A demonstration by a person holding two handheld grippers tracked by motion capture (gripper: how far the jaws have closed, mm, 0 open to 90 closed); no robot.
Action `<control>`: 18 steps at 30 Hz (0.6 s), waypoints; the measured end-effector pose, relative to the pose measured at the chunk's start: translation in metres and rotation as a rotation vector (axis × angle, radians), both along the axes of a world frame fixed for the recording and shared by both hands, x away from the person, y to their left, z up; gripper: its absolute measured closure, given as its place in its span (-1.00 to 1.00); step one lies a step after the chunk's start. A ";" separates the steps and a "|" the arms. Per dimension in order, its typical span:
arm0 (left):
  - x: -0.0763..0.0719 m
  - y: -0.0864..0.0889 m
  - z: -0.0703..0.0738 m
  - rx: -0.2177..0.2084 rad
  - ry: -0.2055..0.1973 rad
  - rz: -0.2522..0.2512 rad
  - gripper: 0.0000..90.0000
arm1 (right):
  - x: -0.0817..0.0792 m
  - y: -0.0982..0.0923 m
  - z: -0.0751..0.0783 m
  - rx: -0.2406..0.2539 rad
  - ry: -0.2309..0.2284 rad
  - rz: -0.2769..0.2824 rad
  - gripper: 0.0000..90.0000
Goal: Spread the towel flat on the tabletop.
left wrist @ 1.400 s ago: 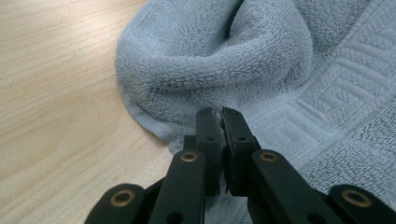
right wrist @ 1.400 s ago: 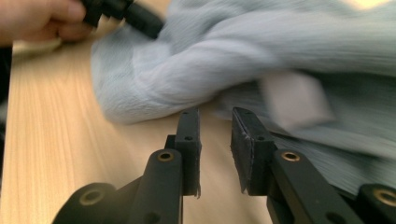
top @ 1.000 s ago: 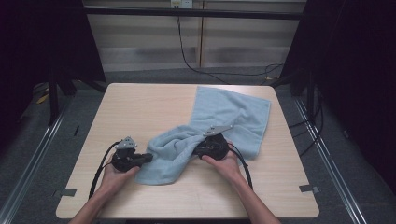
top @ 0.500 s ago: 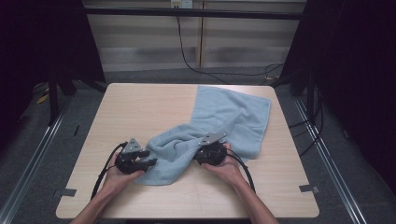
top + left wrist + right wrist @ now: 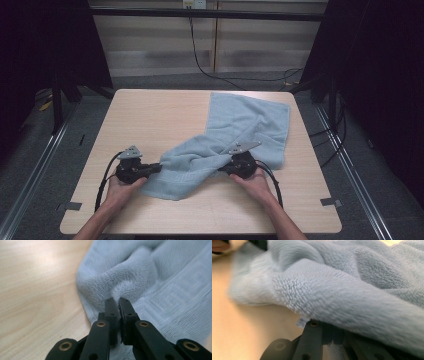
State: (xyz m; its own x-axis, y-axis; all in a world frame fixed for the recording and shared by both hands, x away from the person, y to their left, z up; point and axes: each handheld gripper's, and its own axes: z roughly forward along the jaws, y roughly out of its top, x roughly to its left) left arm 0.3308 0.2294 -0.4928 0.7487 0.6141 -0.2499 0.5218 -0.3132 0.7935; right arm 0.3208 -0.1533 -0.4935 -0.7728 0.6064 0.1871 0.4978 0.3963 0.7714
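Presently, we see a light blue terry-cloth towel lying partly crumpled on a pale wooden rectangular table; its flat portion spreads toward 1 o'clock of the table's centre, while a bunched, twisted portion runs down toward 7 o'clock, close to the near edge. We observe the left gripper, held in the person's left hand at roughly 8 o'clock of the table's centre, pointing toward 3 o'clock into the towel's near left border. In the left gripper view, its two black jaws have just been closing and now stand pressed together on a raised fold of the towel, with a pinch of terry pile caught between the pads; bare table surface extends toward 9 o'clock of that view. We observe the right gripper, held in the right hand at about 5 o'clock of the table's centre, pointing toward 9 o'clock into the twisted middle of the towel. In the right gripper view, its jaws have likewise just been closing; they are largely covered by a thick roll of towel draped across them, and they stand clamped on the cloth. Both grippers face one another, with the bunched cloth spanning the space between them. A dark cable loops from the left gripper toward the near edge.
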 end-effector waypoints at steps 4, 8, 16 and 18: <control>-0.006 0.007 0.009 -0.053 -0.008 0.004 0.92 | -0.027 -0.020 0.022 0.046 0.023 0.048 0.96; -0.011 0.009 0.014 -0.066 0.002 0.012 0.92 | -0.060 -0.042 0.040 0.093 0.021 0.072 0.96; -0.040 0.003 0.018 -0.099 0.040 -0.094 0.91 | -0.125 -0.092 0.035 0.157 0.059 0.044 0.96; -0.053 0.000 0.018 -0.101 0.054 -0.131 0.91 | -0.135 -0.095 0.029 0.154 0.069 0.050 0.95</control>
